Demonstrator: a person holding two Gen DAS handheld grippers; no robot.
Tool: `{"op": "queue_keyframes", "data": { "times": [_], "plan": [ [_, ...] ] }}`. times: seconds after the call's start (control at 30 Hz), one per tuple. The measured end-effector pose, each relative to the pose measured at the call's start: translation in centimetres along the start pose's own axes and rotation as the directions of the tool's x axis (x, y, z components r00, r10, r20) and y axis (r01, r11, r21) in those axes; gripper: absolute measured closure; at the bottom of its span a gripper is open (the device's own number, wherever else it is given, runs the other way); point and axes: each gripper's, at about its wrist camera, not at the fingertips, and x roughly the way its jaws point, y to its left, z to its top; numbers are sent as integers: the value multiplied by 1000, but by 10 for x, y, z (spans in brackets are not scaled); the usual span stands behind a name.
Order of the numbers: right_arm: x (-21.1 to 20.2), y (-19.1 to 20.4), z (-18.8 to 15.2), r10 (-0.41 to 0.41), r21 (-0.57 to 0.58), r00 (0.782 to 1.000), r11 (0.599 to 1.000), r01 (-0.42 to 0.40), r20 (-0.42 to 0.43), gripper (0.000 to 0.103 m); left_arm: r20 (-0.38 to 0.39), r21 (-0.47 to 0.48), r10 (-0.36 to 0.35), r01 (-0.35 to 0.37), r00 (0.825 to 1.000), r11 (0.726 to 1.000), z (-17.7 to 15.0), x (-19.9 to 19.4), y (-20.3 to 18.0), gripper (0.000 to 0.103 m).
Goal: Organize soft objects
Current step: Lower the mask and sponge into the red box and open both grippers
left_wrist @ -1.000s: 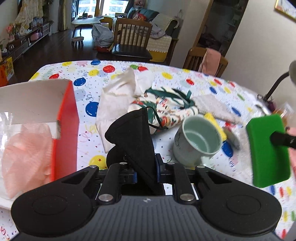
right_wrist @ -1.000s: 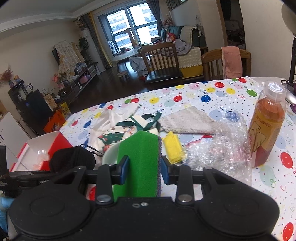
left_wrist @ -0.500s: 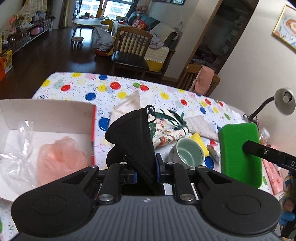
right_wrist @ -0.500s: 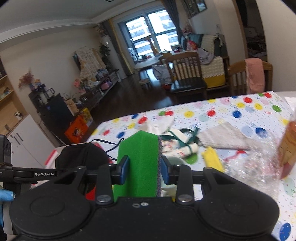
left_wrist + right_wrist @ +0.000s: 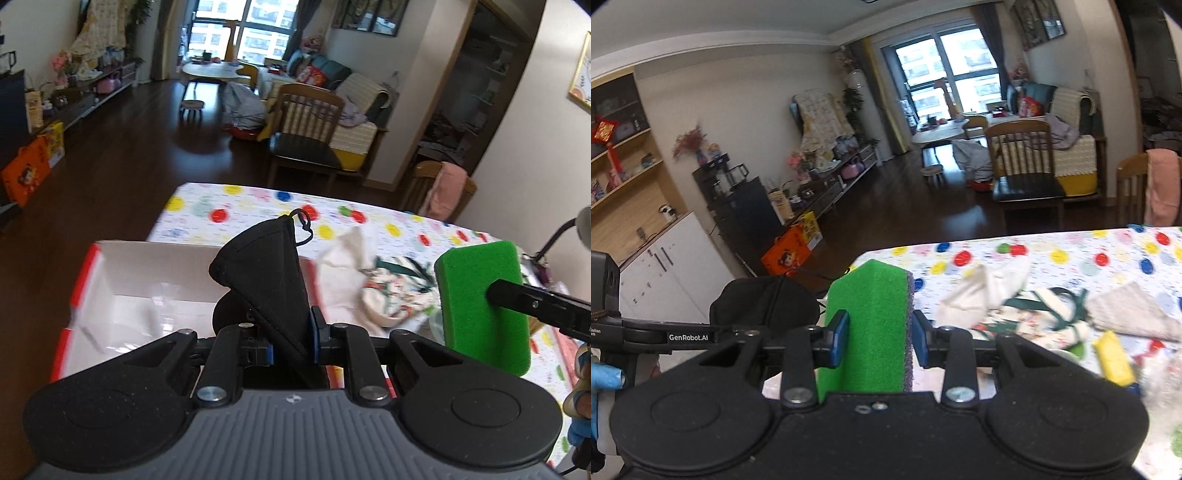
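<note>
My left gripper (image 5: 291, 341) is shut on a black face mask (image 5: 269, 280) and holds it high above the white box with red edges (image 5: 122, 280). The mask also shows in the right wrist view (image 5: 764, 308). My right gripper (image 5: 879, 338) is shut on a green sponge (image 5: 871, 325) with a purple scouring side; the sponge also shows at the right of the left wrist view (image 5: 480, 306). Both grippers are raised above the polka-dot table (image 5: 258, 214).
On the table lie a cream cloth (image 5: 979, 291), a floral fabric bundle (image 5: 1045, 325), a grey towel (image 5: 1130, 314), a yellow sponge (image 5: 1113, 356) and bubble wrap (image 5: 1160, 376). Clear plastic (image 5: 155, 310) lies in the box. Wooden chairs (image 5: 306, 136) stand beyond the table.
Both grippers have risen and tilted up with their objects, so the table looks lower and farther. The box has shifted towards the centre under the left gripper. The mug has dropped out of view.
</note>
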Motion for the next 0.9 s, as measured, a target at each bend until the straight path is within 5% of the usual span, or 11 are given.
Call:
{"op": "queue_keyframes", "data": {
  "times": [0.47,0.9],
  "plan": [
    [81,74,-13,12,-19,996,1000,-13,-89,68,-48,20,134,-134,990,991,0,3,100,86],
    [177,117,-33,-100,-63,974,994,89,-204,68,-103,110,193,-181,976,977,-9,57,122,86]
  ]
}}
